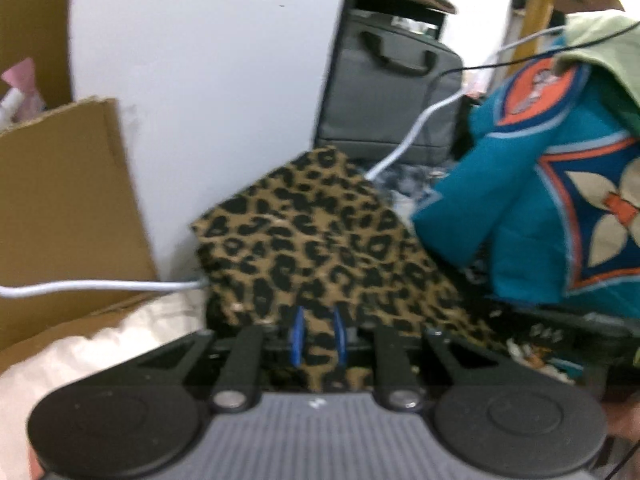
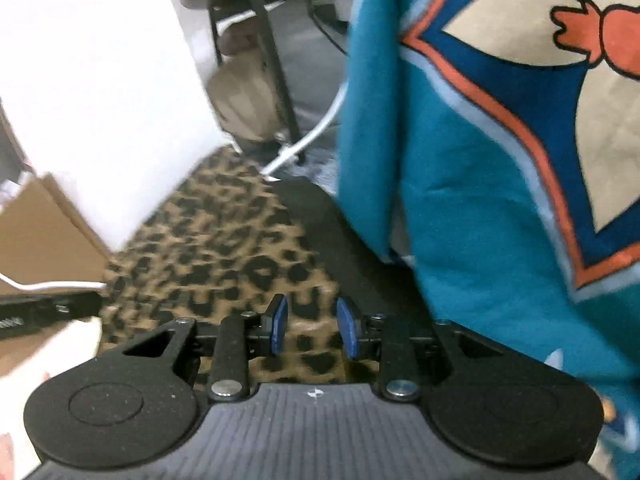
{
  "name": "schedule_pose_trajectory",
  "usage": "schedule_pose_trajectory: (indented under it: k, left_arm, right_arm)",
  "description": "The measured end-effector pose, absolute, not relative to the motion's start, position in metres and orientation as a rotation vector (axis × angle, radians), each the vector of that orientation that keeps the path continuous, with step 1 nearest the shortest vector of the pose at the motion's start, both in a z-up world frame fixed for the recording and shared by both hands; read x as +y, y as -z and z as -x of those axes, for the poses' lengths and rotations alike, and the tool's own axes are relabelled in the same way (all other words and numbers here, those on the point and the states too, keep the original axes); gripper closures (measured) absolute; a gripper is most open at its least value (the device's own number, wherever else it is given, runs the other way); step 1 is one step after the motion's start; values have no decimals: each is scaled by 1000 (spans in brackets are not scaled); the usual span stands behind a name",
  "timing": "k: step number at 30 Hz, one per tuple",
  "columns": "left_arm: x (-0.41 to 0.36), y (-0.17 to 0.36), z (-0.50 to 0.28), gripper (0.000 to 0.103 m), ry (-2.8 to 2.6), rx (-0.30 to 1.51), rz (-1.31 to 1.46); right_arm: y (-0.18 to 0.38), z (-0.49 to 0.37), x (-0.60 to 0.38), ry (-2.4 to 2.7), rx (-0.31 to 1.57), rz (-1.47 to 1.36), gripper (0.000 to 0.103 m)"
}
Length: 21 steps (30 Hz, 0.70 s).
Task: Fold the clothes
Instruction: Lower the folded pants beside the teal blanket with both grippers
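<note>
Both tongs are hovering over the leopard cloth point(image 1: 320, 240), and we are reading each as parted: the left gripper point(image 1: 319, 338) is showing a narrow gap between its blue pads with print visible through it, though blur is keeping us from telling whether cloth is pinched there; the right gripper point(image 2: 313, 328) is standing wider apart with nothing between its pads. Just beyond them the leopard cloth is lying spread flat, seemingly in a squared-off shape, and we cannot tell whether that is a finished fold or a layer waiting to be folded. Farther right, the teal garment point(image 2: 460, 200) is hanging in loose vertical folds, its lower edge brushing the surface near the right tong. A white cable point(image 1: 100, 286) is crossing the leopard cloth's far side, and we are judging it the main risk: either tong could be snagging it when lifting an edge, dragging the cloth askew. The hanging teal fabric could also be catching on the right tong. Only the left view is showing the cardboard box point(image 1: 68, 200), grey bag point(image 1: 388, 92) and green cloth point(image 1: 600, 44) on top.
</note>
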<state>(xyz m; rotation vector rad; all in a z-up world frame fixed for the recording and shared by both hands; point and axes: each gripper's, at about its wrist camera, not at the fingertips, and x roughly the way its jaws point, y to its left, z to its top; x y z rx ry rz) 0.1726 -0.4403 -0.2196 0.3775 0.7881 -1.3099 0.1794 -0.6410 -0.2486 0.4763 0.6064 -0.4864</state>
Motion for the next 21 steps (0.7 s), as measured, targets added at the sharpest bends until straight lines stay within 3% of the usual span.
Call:
schedule_pose_trajectory:
  k: [6, 8, 9, 10, 12, 19, 21]
  left_arm:
    - [-437, 253, -160, 81, 1278, 830, -439]
    - [-435, 262, -161, 67, 1262, 829, -473]
    - [-434, 266, -161, 49, 1241, 831, -486]
    - [-433, 269, -164, 42, 1223, 847, -480]
    - [-431, 274, -172, 42, 1208, 896, -443]
    - [-410, 269, -163, 74, 1209, 839, -448]
    - [-399, 264, -169, 74, 1207, 856, -406]
  right_arm:
    - [268, -178, -619, 448, 670, -465, 69]
    - [278, -182, -617, 451, 703, -450, 69]
    - [279, -183, -616, 455, 712, -433, 69]
    - [279, -184, -614, 458, 720, -415, 69]
    - [280, -186, -612, 465, 736, -378, 69]
    - [275, -179, -608, 547, 755, -367, 69]
    - [273, -176, -606, 574, 758, -371, 69]
